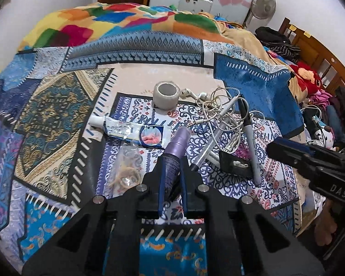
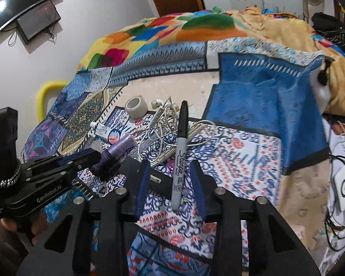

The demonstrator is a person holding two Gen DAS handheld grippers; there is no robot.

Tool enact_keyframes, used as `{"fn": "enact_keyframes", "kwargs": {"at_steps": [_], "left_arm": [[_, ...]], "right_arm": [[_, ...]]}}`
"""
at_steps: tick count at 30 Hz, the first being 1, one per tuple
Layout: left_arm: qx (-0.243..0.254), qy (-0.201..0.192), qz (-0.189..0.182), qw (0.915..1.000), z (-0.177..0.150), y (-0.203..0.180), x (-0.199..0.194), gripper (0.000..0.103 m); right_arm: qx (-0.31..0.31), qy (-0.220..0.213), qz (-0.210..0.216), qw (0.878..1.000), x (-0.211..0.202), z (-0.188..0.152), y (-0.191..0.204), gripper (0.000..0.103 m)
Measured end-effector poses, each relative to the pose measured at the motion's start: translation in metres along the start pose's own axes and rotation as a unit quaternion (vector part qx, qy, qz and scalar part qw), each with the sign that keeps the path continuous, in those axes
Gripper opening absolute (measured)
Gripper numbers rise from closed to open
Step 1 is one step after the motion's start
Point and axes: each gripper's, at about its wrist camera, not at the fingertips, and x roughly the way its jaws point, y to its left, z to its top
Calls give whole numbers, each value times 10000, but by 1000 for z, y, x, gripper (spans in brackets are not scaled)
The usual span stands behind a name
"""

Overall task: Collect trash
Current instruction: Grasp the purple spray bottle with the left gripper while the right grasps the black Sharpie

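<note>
My left gripper (image 1: 172,161) is shut on a purple bottle (image 1: 176,151), held above the patterned bedspread; it also shows in the right wrist view (image 2: 116,153). My right gripper (image 2: 170,163) is open, its fingers on either side of a black Sharpie marker (image 2: 181,151) that lies on a black case (image 2: 159,180). Beyond lie a toothpaste tube (image 1: 131,130), a tape roll (image 1: 166,94), tangled white earphones (image 1: 220,108), a clear pen (image 1: 209,147) and a clear bag of rubber bands (image 1: 126,172).
The items lie on a bed with a blue patterned spread (image 1: 253,80) and a colourful blanket (image 1: 126,23) behind. Clothes, toys and cables pile at the right (image 1: 310,80). A wooden headboard (image 1: 322,46) and a fan (image 1: 263,4) stand beyond.
</note>
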Motion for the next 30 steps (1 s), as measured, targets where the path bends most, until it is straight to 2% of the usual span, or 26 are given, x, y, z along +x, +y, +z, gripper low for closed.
{"fn": "enact_keyframes", "kwargs": {"at_steps": [3,7,10,14,19,22,23,24,25,30], "left_arm": [[101,6,176,9998,2,2,5,12],[254,73,299,9992,5,1,10,26],[361,194,251,9988,5,-1,17,30],[531,271,392,9975,3,-6,23,30],[397,396,307,9980,0,-3,30,30],[481,310,412,9975,-3,-8,30,28],[492,289,427,9975,-3,-10,30,28],[463,271,381,9978,-3,-10,28,27],[432,255,354,9981,-3,-10,26,27],[169,66,247,9995,5,-7,7,25]], "right_arm": [[79,123,93,9998,13,2,0,23],[146,160,27,9998,22,3,-3,23],[105,135,-83,9998,24,5,-3,23],[163,207,-172,9995,26,7,-7,23],[309,357,-174,9987,31,0,-14,23],[263,352,-225,9988,35,-1,-13,23],[250,310,-252,9989,36,-1,-13,21],[252,306,-224,9990,36,-1,-13,13],[288,318,-177,9989,35,0,-14,11],[239,104,-267,9993,20,2,-12,10]]}}
